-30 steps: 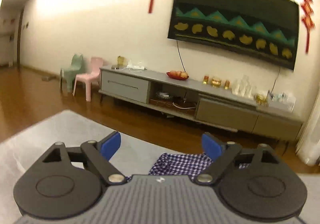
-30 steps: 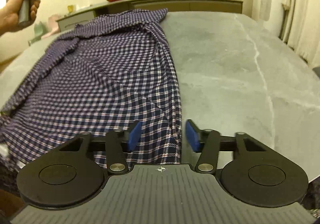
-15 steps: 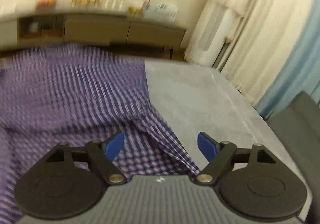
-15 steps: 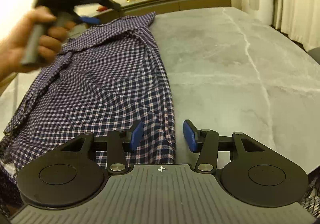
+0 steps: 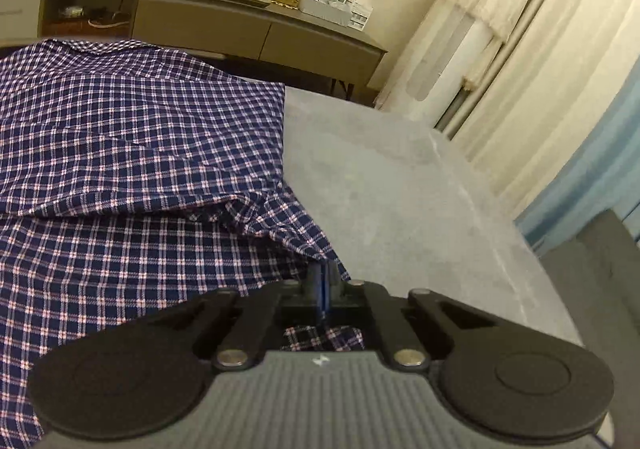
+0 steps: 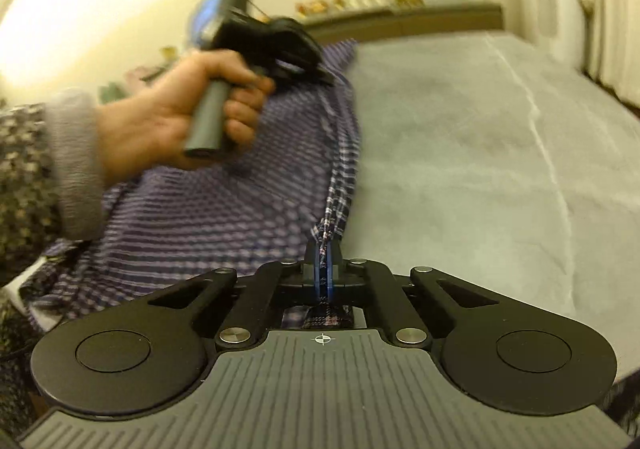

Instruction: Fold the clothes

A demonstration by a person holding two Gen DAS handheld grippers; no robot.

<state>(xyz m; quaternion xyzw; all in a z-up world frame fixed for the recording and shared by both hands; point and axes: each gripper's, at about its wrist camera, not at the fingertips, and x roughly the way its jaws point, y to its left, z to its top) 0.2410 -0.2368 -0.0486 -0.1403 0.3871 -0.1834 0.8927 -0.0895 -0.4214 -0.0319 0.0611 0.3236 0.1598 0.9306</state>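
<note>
A navy and white checked shirt [image 5: 132, 153] lies spread over the left half of a grey stone table [image 5: 392, 185]. My left gripper [image 5: 322, 281] is shut on the shirt's right edge, with cloth showing behind the blue pads. My right gripper [image 6: 324, 269] is shut on the same edge of the shirt [image 6: 224, 217] nearer the front, and the cloth runs taut away from it. In the right wrist view the left gripper [image 6: 320, 75] shows further along that edge, held in a hand and blurred.
A long grey sideboard [image 5: 248, 21] with glasses and ornaments stands beyond the table. White curtains [image 5: 520, 49] hang at the right. A dark chair back [image 5: 596, 261] stands by the table's right edge. Bare table surface [image 6: 480, 153] lies to the right of the shirt.
Both grippers were open and have closed on the shirt's right edge. The left gripper swung down from facing the room to the shirt. The right gripper has lifted the edge.
</note>
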